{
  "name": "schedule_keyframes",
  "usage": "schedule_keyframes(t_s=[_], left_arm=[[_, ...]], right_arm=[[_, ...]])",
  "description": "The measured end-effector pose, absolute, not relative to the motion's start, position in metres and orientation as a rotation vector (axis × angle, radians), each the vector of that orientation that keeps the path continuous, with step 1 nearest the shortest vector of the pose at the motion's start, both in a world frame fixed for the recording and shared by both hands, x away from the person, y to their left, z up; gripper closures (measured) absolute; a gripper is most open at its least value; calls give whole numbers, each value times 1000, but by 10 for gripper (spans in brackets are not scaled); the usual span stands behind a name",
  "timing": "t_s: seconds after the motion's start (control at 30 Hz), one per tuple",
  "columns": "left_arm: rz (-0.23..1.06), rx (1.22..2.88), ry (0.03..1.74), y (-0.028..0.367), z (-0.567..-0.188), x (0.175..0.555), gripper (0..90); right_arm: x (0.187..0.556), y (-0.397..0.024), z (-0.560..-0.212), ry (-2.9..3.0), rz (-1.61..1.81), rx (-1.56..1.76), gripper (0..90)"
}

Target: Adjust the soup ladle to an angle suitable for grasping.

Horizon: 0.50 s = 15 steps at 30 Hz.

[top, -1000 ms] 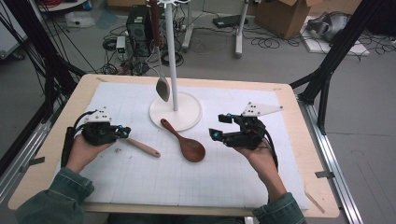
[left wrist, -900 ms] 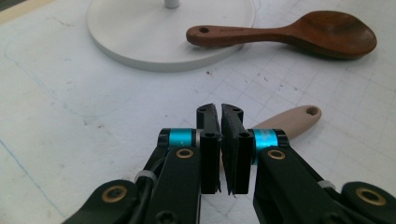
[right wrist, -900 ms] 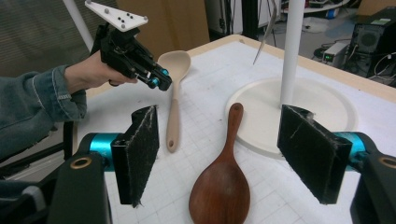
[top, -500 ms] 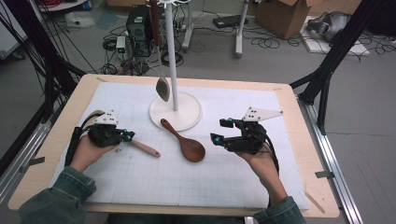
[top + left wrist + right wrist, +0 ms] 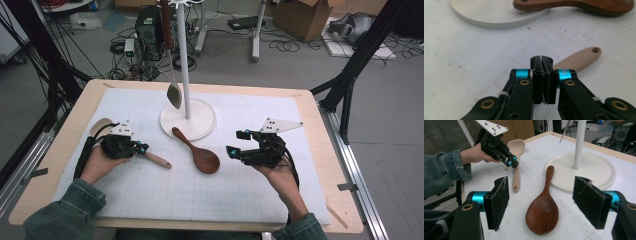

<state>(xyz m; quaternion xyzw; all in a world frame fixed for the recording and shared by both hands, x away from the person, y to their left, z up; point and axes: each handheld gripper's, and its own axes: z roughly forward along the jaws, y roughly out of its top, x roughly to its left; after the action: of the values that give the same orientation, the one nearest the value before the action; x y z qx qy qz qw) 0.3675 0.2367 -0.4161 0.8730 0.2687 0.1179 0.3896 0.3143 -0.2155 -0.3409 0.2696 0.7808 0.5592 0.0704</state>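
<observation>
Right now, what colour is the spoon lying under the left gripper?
Pale beige spoon, clearest in the right gripper view.

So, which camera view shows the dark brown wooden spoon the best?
The right gripper view: the dark brown spoon lies whole and close between the open jaws, its handle end resting on the white stand base. The high view shows it whole but small. The left gripper view catches only part of it at the top edge.

Beige spoon [image 5: 150, 157]: pale plastic or light wood, laid flat on white gridded mat, bowl [image 5: 517, 145] toward tabletop's left edge, handle end with small hole [image 5: 595, 50] pointed toward centre. Middle of handle hidden under left tongs [image 5: 142, 148].

Dark brown wooden spoon [image 5: 197, 151]: glossy, laid flat, bowl up, handle tip rested on rim of white round stand base [image 5: 200, 131], bowl nearer person, just beside beige spoon's handle end, not touching.
</observation>
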Motion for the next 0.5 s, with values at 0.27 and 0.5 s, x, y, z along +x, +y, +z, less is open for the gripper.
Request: schedule_keyframes(t_s=[0.27, 0.5], left_arm=[[337, 2177, 791, 253, -421, 380, 887], [323, 2177, 839, 260, -427, 386, 889]], right_arm=[[314, -211, -343, 2368, 1664, 792, 291], [314, -208, -344, 2377, 1662, 791, 291]])
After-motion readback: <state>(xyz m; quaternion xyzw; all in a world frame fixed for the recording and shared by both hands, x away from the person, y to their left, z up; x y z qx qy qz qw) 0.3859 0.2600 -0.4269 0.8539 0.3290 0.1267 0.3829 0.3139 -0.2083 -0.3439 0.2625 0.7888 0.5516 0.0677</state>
